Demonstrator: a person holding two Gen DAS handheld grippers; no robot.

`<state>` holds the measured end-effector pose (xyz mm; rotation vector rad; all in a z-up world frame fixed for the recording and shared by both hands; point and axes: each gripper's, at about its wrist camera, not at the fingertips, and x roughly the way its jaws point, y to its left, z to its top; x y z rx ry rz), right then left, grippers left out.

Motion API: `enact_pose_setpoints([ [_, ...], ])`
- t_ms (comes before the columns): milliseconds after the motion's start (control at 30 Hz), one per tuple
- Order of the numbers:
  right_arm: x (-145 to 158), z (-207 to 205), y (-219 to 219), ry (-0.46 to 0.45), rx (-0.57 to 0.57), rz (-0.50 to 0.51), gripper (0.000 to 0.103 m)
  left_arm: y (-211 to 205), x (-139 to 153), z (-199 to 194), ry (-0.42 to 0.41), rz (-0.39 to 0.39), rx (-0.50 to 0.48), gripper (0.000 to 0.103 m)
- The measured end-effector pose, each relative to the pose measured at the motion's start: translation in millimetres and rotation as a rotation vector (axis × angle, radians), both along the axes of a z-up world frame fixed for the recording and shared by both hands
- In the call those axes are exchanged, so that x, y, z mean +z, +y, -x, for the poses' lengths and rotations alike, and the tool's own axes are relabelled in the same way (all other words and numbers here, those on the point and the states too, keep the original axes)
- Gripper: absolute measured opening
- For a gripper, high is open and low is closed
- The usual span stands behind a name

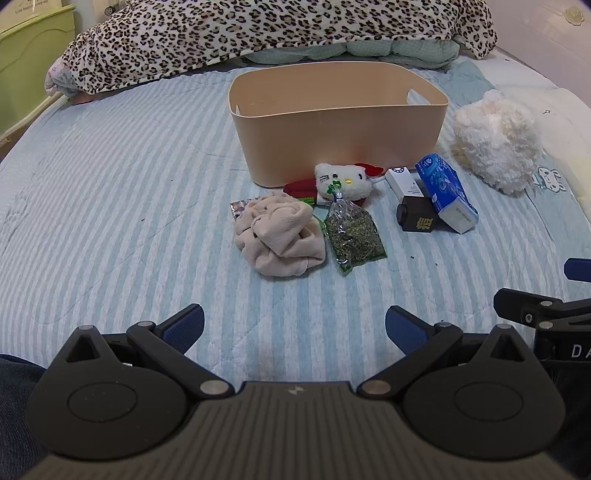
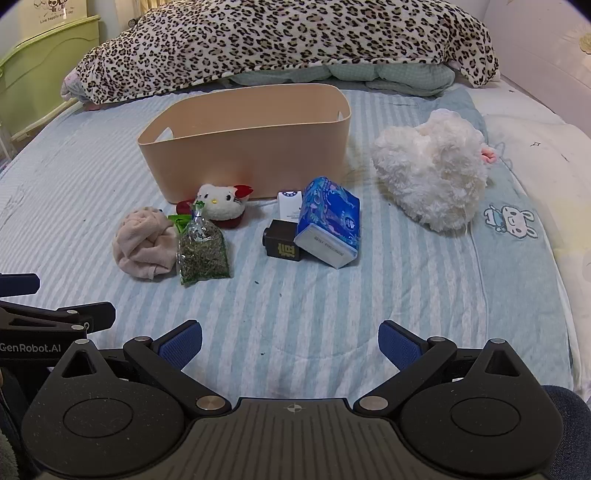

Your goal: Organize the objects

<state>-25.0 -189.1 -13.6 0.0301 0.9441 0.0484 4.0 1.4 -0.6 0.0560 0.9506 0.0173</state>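
Observation:
A beige plastic bin (image 1: 340,129) (image 2: 243,147) stands on the striped bed. In front of it lie a crumpled beige cloth (image 1: 280,236) (image 2: 144,243), a clear bag of dried green herbs (image 1: 352,232) (image 2: 203,254), a white cat plush (image 1: 343,181) (image 2: 219,203) on something red, a small white box (image 1: 400,181) (image 2: 290,205), a black box (image 1: 417,218) (image 2: 282,240) and a blue tissue pack (image 1: 445,192) (image 2: 330,221). My left gripper (image 1: 294,326) is open and empty, short of the cloth. My right gripper (image 2: 290,341) is open and empty, short of the tissue pack.
A fluffy white plush (image 1: 495,142) (image 2: 432,170) lies right of the bin. A leopard-print blanket (image 1: 258,33) (image 2: 280,40) is heaped behind it. A green cabinet (image 1: 26,66) stands at the far left. The right gripper's fingers (image 1: 535,310) show at the left view's right edge.

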Motion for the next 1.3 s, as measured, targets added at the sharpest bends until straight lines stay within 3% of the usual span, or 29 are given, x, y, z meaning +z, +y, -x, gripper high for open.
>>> enact_pose_setpoints([
  [633, 0.2, -0.4, -1.2, -0.002, -0.004, 0.0, 0.103, 1.6, 3.0, -1.4, 0.005, 0.005, -0.004, 0.103],
  [667, 0.2, -0.4, -1.0, -0.002, -0.004, 0.0, 0.103, 1.9, 3.0, -1.7, 0.005, 0.007, -0.074, 0.103],
  [1300, 1.7, -0.7, -0.7, -0.003, -0.003, 0.003, 0.103, 4.6, 1.8, -2.7, 0.0, 0.009, -0.07, 0.103],
])
